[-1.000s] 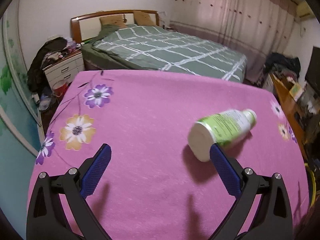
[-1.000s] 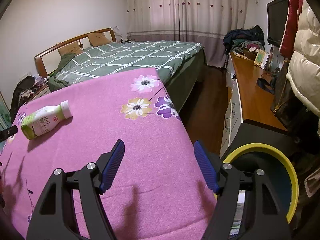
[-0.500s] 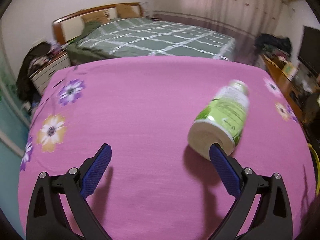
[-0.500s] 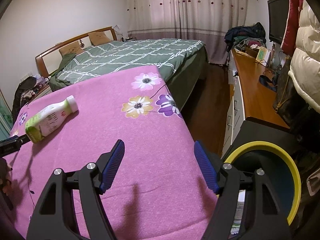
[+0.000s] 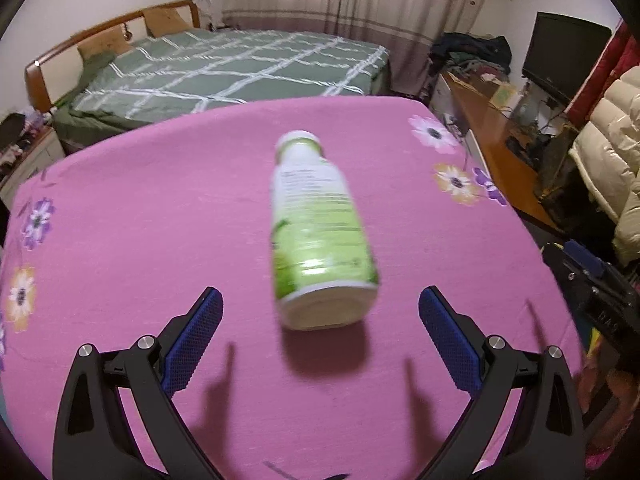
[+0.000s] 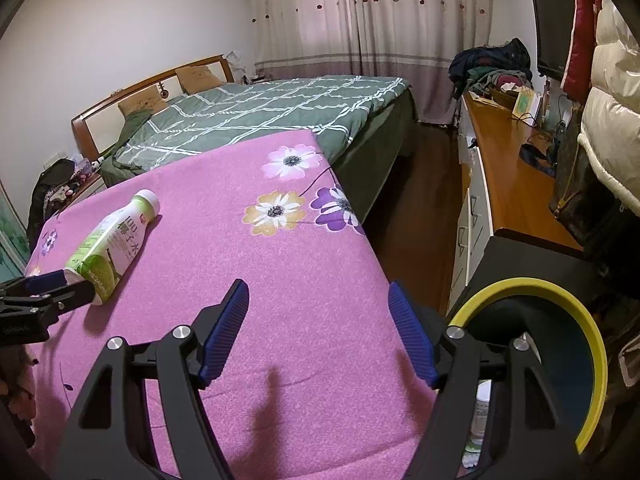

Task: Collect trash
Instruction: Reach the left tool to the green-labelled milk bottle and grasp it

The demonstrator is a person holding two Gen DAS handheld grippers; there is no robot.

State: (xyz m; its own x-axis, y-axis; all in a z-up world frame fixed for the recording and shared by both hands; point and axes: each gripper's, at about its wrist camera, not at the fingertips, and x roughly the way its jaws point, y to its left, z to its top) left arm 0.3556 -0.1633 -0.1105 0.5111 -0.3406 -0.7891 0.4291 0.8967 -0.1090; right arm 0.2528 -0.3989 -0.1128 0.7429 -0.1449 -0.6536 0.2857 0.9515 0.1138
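A white and green plastic bottle (image 5: 316,216) lies on its side on the pink flowered cloth (image 5: 140,220), base toward me and cap pointing away. My left gripper (image 5: 320,296) stands open just short of that base, one finger on each side, touching nothing. In the right wrist view the same bottle (image 6: 116,240) lies at the far left with the left gripper (image 6: 60,286) at its base. My right gripper (image 6: 316,292) hangs open and empty over the cloth's right edge.
A dark bin with a yellow rim (image 6: 592,352) stands on the floor right of the table, a bottle (image 6: 480,408) inside it. Behind the table is a green checked bed (image 6: 260,120). A wooden sideboard (image 6: 508,176) runs along the right.
The left gripper has swung round so the bottle, earlier against its right finger, now lies centred ahead of the fingers. The bottle has turned a little on the cloth. The right gripper kept still.
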